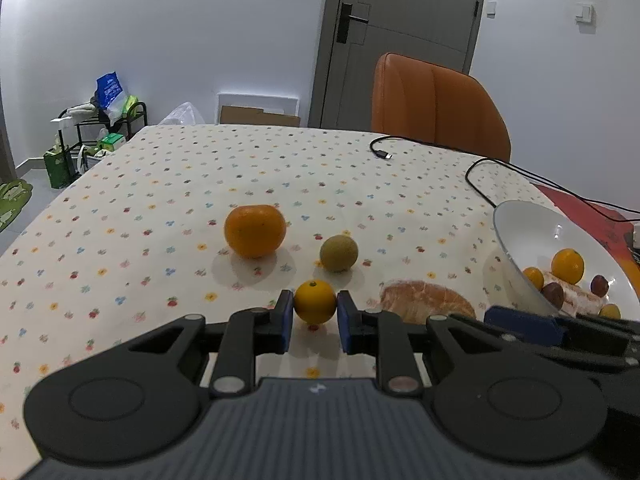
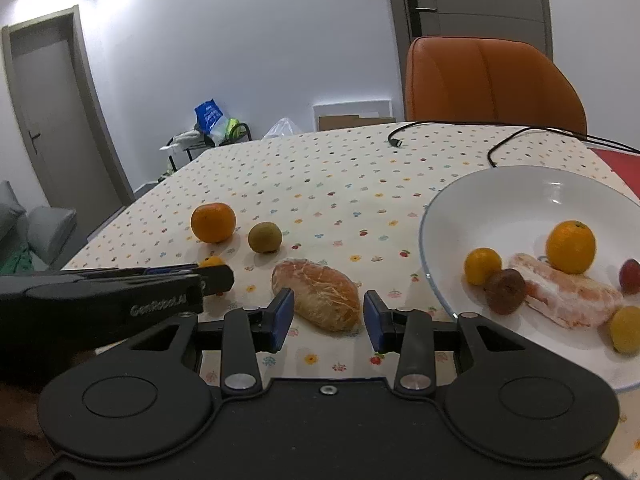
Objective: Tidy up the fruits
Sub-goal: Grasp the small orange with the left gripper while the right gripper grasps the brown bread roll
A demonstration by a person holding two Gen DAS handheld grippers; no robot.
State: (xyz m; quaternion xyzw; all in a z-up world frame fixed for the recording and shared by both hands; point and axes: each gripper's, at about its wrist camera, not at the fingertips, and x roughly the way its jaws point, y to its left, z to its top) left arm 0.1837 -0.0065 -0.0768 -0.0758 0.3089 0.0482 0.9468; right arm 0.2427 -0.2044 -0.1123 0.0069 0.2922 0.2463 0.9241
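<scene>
My left gripper [image 1: 315, 309] is shut on a small yellow-orange citrus [image 1: 315, 298] that rests on the dotted tablecloth. Behind it lie a big orange [image 1: 255, 231] and a round green-brown fruit [image 1: 338, 253]. My right gripper [image 2: 327, 314] is open, its blue pads on either side of the near end of a peeled citrus segment [image 2: 316, 298] lying on the cloth. To the right stands a white bowl [image 2: 440, 216] holding an orange [image 2: 571, 246], a small citrus [image 2: 482, 265], a dark brown fruit [image 2: 505, 290], a peeled segment [image 2: 568, 296] and a grape [image 2: 631, 276].
Two black cables [image 1: 476, 176] lie across the far right of the table. An orange chair [image 1: 436, 108] stands behind the far edge. A red mat [image 1: 592, 220] sits beyond the bowl. The left gripper's side [image 2: 120, 296] crosses the right wrist view at the left.
</scene>
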